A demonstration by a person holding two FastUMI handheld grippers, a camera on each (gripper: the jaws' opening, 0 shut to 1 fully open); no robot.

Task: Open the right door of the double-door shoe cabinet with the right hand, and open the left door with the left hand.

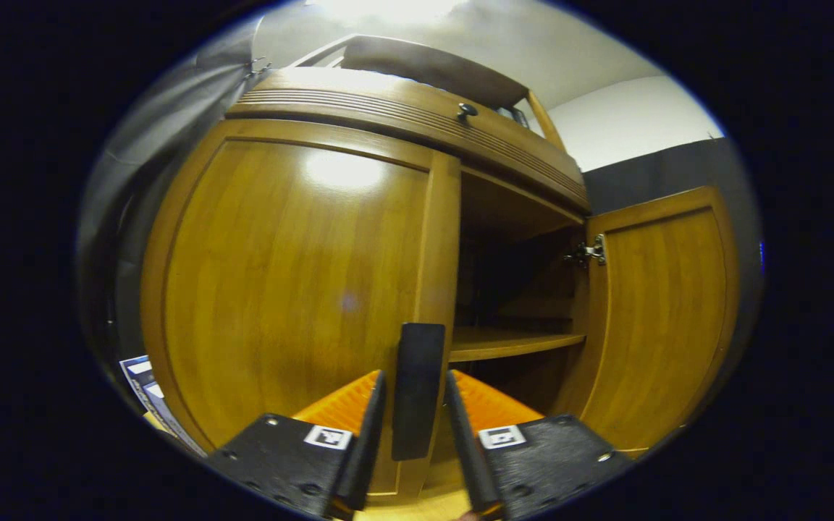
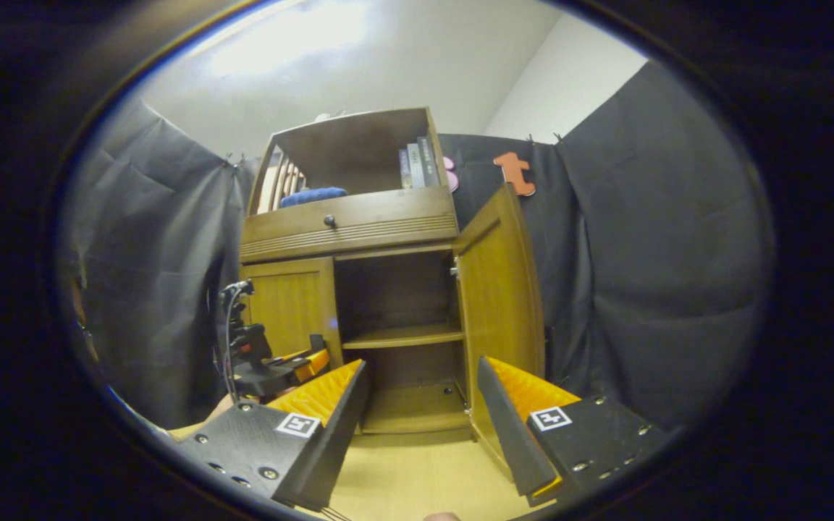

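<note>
Left gripper view: close up against the shoe cabinet point(image 1: 417, 108). Left door point(image 1: 294, 289) closed, filling the near left of the scene, a glare spot high on its panel. Dark upright handle point(image 1: 417, 391) at the door's right edge, standing between the two fingers of the left gripper point(image 1: 415, 405); fingers set close on either side of the handle, but cannot tell whether both press on it. To the right, the open compartment with a shelf point(image 1: 515, 341) across its middle. Farther right, the right door point(image 1: 667, 311) swung wide open, inner face showing, a metal hinge point(image 1: 589, 252) at its upper inner corner. Above the doors, a ribbed drawer front with a small dark knob point(image 1: 466, 111).

Right gripper view: farther back, facing the whole shoe cabinet point(image 2: 348, 224) against the black cloth wall. Right gripper point(image 2: 420, 405) released, fingers spread wide apart, grasping nothing, hanging over the pale wooden floor point(image 2: 417, 477). Right door point(image 2: 496, 289) standing open, edge toward the camera. Left door point(image 2: 292, 307) shut. Left gripper point(image 2: 294, 362) seen low at the left, up against the left door's inner edge, cables rising behind it. Shelf point(image 2: 402, 336) visible inside the open half. On top, an open cubby holding books point(image 2: 417, 163) at the right and a blue cushion point(image 2: 313, 195) at the left.
</note>
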